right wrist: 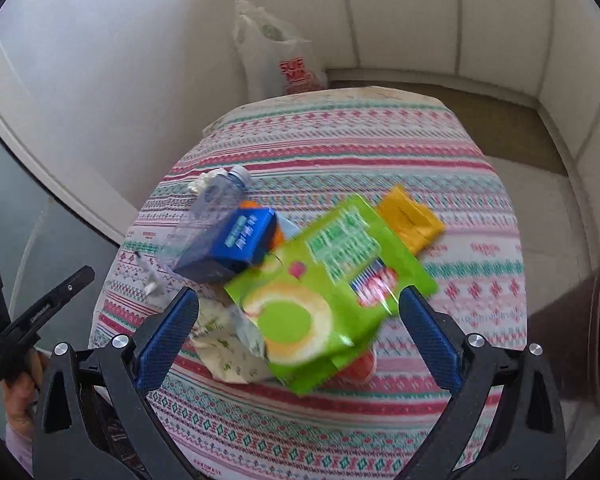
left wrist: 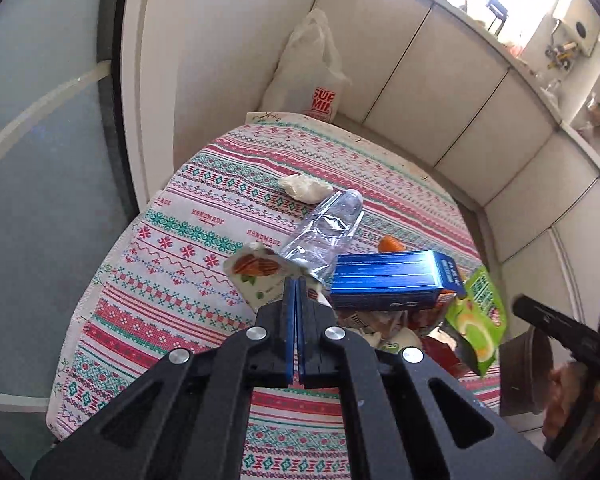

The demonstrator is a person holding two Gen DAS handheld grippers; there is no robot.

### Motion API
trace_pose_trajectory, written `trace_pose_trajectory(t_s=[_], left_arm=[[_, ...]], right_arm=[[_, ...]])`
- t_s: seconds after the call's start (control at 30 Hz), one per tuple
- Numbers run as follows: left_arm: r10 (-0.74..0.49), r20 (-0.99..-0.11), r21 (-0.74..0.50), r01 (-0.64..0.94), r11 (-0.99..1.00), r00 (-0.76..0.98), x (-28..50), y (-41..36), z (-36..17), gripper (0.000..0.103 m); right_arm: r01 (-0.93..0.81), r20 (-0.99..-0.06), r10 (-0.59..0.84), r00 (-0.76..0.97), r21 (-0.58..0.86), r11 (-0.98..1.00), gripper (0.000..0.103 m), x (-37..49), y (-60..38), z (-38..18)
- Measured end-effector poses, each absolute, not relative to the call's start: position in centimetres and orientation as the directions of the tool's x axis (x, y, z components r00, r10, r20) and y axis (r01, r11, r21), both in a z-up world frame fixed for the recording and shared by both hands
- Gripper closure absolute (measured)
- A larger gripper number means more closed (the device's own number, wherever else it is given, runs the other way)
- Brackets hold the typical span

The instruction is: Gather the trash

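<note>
The left gripper is seen with its blue pads pressed together, nothing visibly caught between them, above a white snack wrapper. The right gripper is held with fingers wide apart, a blurred green packet lying between them, contact not discernible. The trash is heaped mid-table: a blue carton, a crushed clear bottle, a yellow packet and, beyond, a crumpled tissue. Bare patterned tablecloth is noted left of the heap and toward the far edge. A white plastic bag is seen past that edge, against the wall corner.
</note>
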State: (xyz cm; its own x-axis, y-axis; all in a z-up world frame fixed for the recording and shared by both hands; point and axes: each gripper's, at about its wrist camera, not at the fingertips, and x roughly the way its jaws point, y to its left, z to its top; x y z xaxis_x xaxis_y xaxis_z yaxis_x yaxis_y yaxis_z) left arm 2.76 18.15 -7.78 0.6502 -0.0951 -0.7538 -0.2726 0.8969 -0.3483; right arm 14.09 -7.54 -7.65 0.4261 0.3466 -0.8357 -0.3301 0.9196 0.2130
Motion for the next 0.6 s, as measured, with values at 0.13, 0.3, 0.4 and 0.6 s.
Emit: trace_pose_trajectory(t_s=[0.13,0.3,0.4,0.6], left_arm=[[-0.123,-0.788,-0.39,-0.335,0.857,0.603,3.7,19.1,-9.9,0.102],[-0.23,-0.833,-0.505,-0.522,0.687,0.503,6.1,22.1,-16.2,0.046],[-0.247,-0.812,-0.549,-0.549,0.63,0.529,7.4,22.4,-17.2,0.043],[-0.25,-0.831,-0.529,-0.568,0.63,0.496,9.7,20.6,-17.7,0.03]], right_arm=[[-0.411,-0.86,0.312,0.404,0.134,0.902,0.007,19.6,-0.7,-7.8],[-0.421,-0.857,0.357,0.372,0.187,0.887,0.007,22.7,2.4,-9.2],[-0.446,-0.858,0.359,0.367,0.176,0.878,0.007,22.9,3.0,-9.8],[-0.462,-0.862,0.35,0.366,0.158,0.873,0.007,24.0,2.5,-10.7]])
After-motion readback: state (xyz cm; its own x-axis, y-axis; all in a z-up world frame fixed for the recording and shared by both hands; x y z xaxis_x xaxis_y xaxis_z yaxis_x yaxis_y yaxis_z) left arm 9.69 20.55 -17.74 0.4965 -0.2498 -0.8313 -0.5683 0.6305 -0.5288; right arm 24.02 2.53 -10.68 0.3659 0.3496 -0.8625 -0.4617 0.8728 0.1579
